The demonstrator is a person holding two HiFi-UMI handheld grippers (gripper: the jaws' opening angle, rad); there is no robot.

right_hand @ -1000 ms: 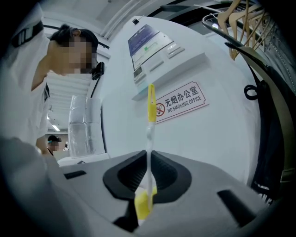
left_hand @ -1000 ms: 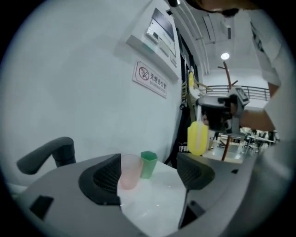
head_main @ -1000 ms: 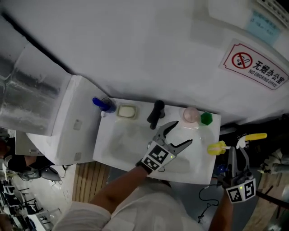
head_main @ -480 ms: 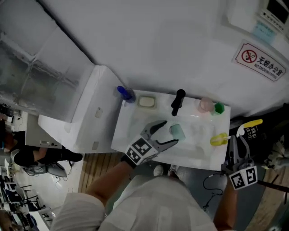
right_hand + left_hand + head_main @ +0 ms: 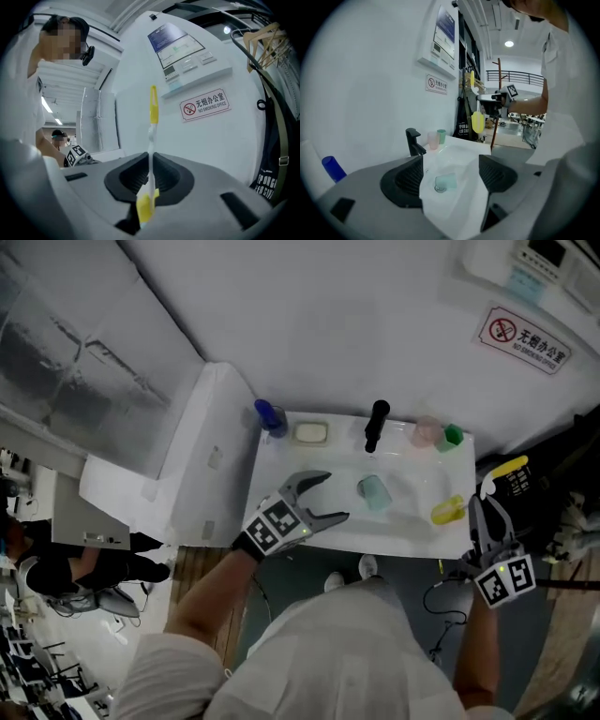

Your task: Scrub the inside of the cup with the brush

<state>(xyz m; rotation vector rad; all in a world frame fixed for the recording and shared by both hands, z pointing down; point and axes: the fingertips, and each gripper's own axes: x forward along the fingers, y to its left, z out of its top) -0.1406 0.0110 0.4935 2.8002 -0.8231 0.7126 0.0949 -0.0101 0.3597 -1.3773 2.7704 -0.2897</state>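
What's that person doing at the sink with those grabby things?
A person holds a gripper in each hand at a white sink. The left gripper hovers over the basin with its jaws open and empty, short of the teal cup lying on its side by the drain. The right gripper is shut on a yellow brush, held upright off to the sink's right. No scrubbing yet.

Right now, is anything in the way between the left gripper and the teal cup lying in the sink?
Nothing visible. The left gripper hovers with its fingers open, and the teal cup lies on its side in the sink straight ahead. The black faucet stands further back, off that line.
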